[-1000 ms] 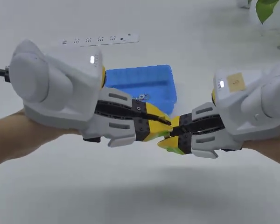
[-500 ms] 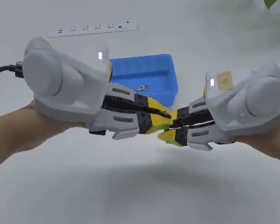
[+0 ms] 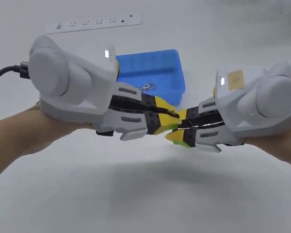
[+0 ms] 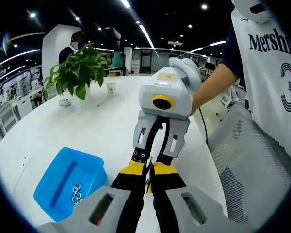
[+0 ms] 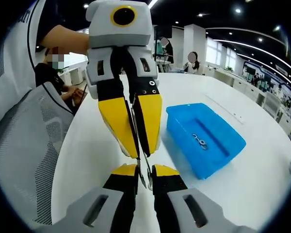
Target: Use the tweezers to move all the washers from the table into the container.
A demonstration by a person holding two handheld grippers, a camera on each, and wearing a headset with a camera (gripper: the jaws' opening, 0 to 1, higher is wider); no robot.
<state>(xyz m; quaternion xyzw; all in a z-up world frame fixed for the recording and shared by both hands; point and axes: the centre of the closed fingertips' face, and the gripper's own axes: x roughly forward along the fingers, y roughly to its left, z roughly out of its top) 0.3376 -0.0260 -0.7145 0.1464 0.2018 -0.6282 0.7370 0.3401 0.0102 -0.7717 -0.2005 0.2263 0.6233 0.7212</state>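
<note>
Left tool point(image 3: 173, 121), right tool point(image 3: 178, 133) nose-to-nose — tweezers point(image 5: 142, 170) lengthwise between

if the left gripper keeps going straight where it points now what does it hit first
The right gripper: its fingers face the left gripper tip to tip, with the tweezers running between them. Any gap looks tiny, though depth is unclear.

The right gripper point(image 5: 144, 171) rises from 6 o'clock with its 2 yellow-tipped jaws pinched onto the thin metal tweezers point(image 5: 142, 176). The left gripper point(image 5: 141, 152) reaches down from 12 o'clock and clamps the same tweezers just above. At 3 o'clock on the white table point(image 5: 87, 145) sits the blue container point(image 5: 184, 151), with a few washers point(image 5: 200, 141) inside.
</note>
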